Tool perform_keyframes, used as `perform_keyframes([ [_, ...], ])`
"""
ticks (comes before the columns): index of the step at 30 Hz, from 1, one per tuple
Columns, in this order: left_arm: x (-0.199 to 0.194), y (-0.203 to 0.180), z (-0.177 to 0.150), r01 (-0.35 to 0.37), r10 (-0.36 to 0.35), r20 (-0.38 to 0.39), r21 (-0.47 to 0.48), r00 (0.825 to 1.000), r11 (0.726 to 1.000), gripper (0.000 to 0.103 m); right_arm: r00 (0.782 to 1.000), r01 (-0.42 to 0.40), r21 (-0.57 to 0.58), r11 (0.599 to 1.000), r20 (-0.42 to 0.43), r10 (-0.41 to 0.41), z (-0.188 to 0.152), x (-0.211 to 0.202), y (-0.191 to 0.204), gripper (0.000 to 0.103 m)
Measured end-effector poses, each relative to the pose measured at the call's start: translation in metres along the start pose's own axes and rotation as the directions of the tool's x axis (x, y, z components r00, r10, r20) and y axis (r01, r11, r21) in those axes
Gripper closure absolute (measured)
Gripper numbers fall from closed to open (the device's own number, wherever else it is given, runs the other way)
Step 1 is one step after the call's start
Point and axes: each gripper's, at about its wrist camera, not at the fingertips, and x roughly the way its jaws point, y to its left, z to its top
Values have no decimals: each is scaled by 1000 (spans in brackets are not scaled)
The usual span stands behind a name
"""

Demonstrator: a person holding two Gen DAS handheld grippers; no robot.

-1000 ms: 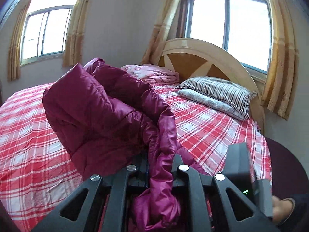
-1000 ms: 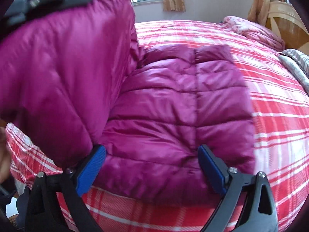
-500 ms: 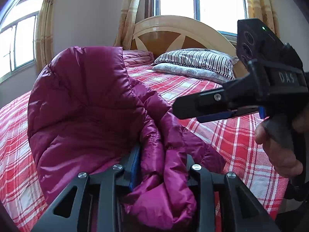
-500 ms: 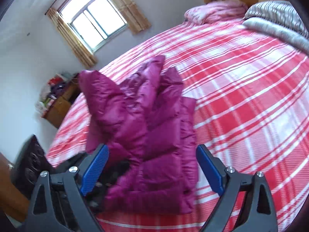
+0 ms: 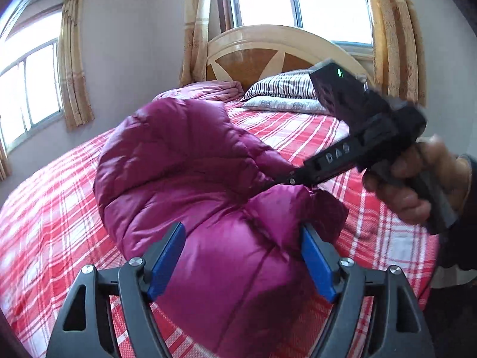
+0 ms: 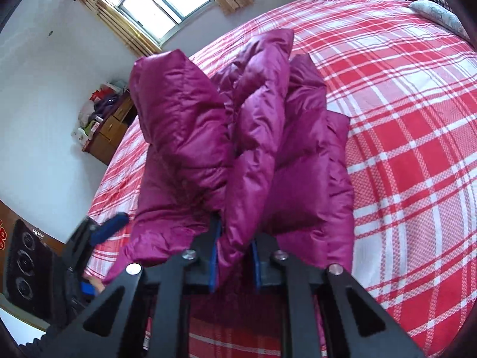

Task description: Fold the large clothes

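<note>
A magenta puffer jacket (image 5: 190,179) lies bunched on the red plaid bed (image 5: 53,214). My left gripper (image 5: 241,256) is open, its blue pads on either side of the jacket's near edge without pinching it. My right gripper (image 6: 234,262) is shut on a fold of the jacket (image 6: 253,137), which rises in front of it in thick folds. In the left wrist view the right gripper's body (image 5: 357,131) reaches in from the right, its fingertips buried in the jacket. The left gripper also shows at the lower left of the right wrist view (image 6: 98,232).
A wooden headboard (image 5: 268,56), striped pillows (image 5: 283,89) and a folded pink blanket (image 5: 208,89) are at the bed's head. Windows with yellow curtains (image 5: 74,59) line the walls. A wooden dresser (image 6: 107,131) stands beside the bed's far side.
My left gripper has opened and let go of the jacket. My right gripper, open before, has come in and shut on a fold of the jacket.
</note>
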Motion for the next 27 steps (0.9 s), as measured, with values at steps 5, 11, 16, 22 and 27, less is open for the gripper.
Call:
perform_keyframes([
  [5, -13, 45, 5, -56, 67, 65, -170, 996, 984, 22, 1000, 29, 14, 999, 0, -29, -9, -3, -10, 85],
  [11, 35, 68, 13, -231, 222, -64, -236, 973, 944, 21, 996, 88, -18, 996, 10, -88, -12, -9, -6, 85],
  [16, 60, 73, 5, -251, 226, -118, -284, 967, 926, 21, 972, 223, -31, 974, 81, -220, -11, -34, 13, 77],
  [22, 64, 73, 5, -263, 233, -130, -310, 964, 914, 21, 920, 282, 0, 959, 282, -271, 10, -80, 61, 32],
  [27, 56, 78, 10, -290, 264, -120, -342, 957, 894, 21, 931, 194, -45, 980, 324, -169, 52, -51, 107, 51],
])
